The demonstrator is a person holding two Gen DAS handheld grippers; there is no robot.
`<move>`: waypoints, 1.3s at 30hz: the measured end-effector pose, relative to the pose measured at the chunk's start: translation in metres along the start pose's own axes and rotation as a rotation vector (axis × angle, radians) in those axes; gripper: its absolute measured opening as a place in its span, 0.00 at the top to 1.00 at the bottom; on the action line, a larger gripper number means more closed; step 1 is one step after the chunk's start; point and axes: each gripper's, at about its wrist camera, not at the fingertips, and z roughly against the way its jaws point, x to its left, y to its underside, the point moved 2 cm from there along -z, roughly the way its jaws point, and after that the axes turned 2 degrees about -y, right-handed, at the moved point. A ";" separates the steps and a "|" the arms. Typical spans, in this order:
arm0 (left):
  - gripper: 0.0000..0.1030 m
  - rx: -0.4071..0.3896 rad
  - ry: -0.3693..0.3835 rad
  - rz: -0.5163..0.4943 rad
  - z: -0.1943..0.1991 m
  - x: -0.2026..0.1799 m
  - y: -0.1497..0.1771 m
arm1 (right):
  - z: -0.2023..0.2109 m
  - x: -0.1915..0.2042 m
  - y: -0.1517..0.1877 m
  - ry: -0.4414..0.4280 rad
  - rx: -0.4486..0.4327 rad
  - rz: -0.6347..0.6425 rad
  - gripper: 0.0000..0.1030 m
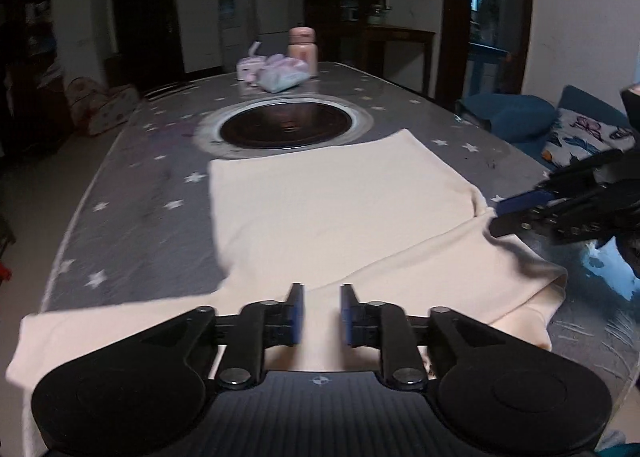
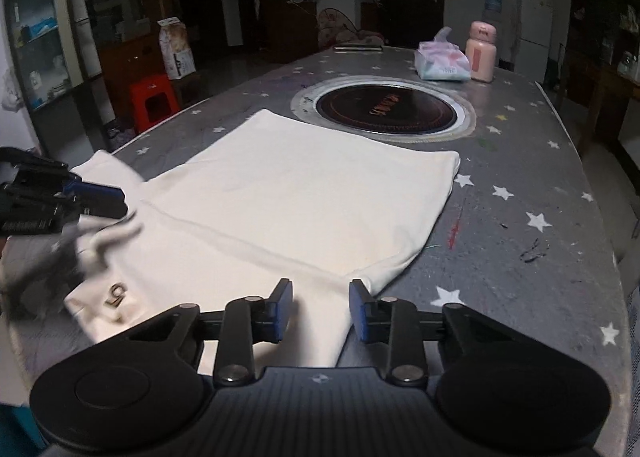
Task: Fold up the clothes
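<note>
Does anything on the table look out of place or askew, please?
The shirt lies flat, only partly folded, one corner bunched at its edge. Scribbles and red marks stain the table. Nothing is spilled.

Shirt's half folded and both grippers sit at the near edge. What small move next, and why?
Probably close the right gripper on the sleeve flap beneath it. The cream shirt lies flat, that flap still juts toward you, and the pads stand apart over it. The left gripper holds nothing either.

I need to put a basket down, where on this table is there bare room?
Bare table lies to the right of the cream shirt, running past the round inset burner. The far end is crowded: tissue pack and pink bottle. The near side is under the shirt.
</note>
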 end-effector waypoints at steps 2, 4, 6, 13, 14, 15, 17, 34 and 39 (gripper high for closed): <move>0.66 0.019 0.009 0.011 -0.012 -0.001 -0.001 | -0.007 -0.003 -0.002 0.009 0.004 -0.009 0.76; 0.66 0.038 0.014 0.021 -0.023 -0.001 -0.001 | -0.013 -0.004 0.000 0.016 0.014 -0.008 0.78; 0.66 0.038 0.018 0.028 -0.026 0.001 0.001 | -0.017 -0.005 0.001 0.027 0.024 -0.002 0.79; 0.56 0.015 0.028 0.051 -0.024 -0.002 0.009 | -0.004 0.011 -0.004 0.038 -0.021 0.060 0.80; 0.53 0.011 0.028 0.053 -0.024 -0.003 0.010 | -0.004 0.013 -0.005 0.032 -0.023 0.066 0.80; 0.52 0.008 0.029 0.056 -0.023 -0.004 0.010 | -0.008 0.015 -0.003 0.027 -0.010 0.068 0.80; 0.47 0.002 0.032 0.072 -0.017 -0.002 0.012 | -0.017 0.018 0.000 0.020 0.016 0.072 0.79; 0.04 -0.072 -0.410 0.352 0.043 0.117 0.049 | 0.001 0.054 0.014 -0.024 0.015 0.115 0.55; 0.05 -0.052 -0.504 0.513 0.044 0.169 0.063 | 0.008 0.063 0.009 -0.026 -0.002 0.138 0.51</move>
